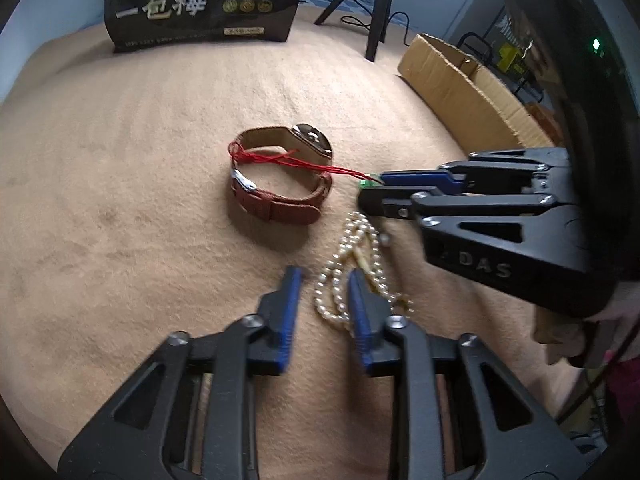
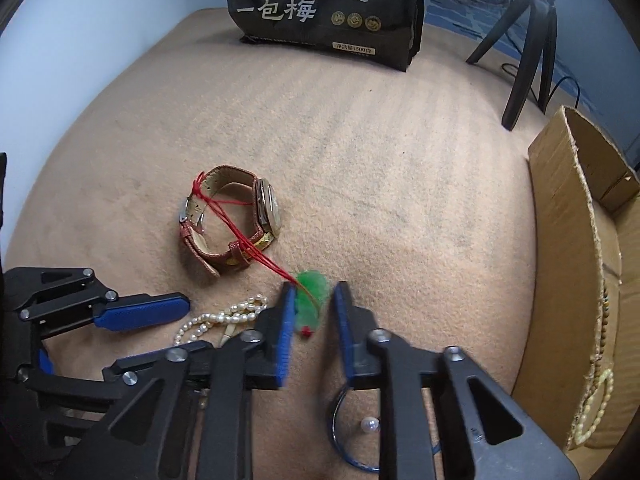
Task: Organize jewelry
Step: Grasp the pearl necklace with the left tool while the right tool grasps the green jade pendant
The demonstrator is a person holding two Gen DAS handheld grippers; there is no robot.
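Note:
A brown leather watch [image 1: 280,176] [image 2: 232,224] lies on the tan cloth with the red cord [image 1: 304,163] [image 2: 240,236] of a green jade pendant [image 2: 310,300] tangled over it. A pearl necklace [image 1: 352,272] [image 2: 220,318] lies in front of the watch. My left gripper [image 1: 324,280] is open over the pearls, one finger on each side of a strand. My right gripper [image 2: 312,292] [image 1: 370,188] is open with the pendant between its blue pads [image 2: 285,320]. It holds nothing that I can see.
A cardboard box [image 2: 576,280] [image 1: 460,84] stands at the right and holds bead strings [image 2: 596,408]. A black snack bag [image 2: 328,8] [image 1: 200,0] and a tripod [image 2: 528,40] stand at the back. A thin blue ring [image 2: 336,432] and a loose pearl [image 2: 369,425] lie under my right gripper.

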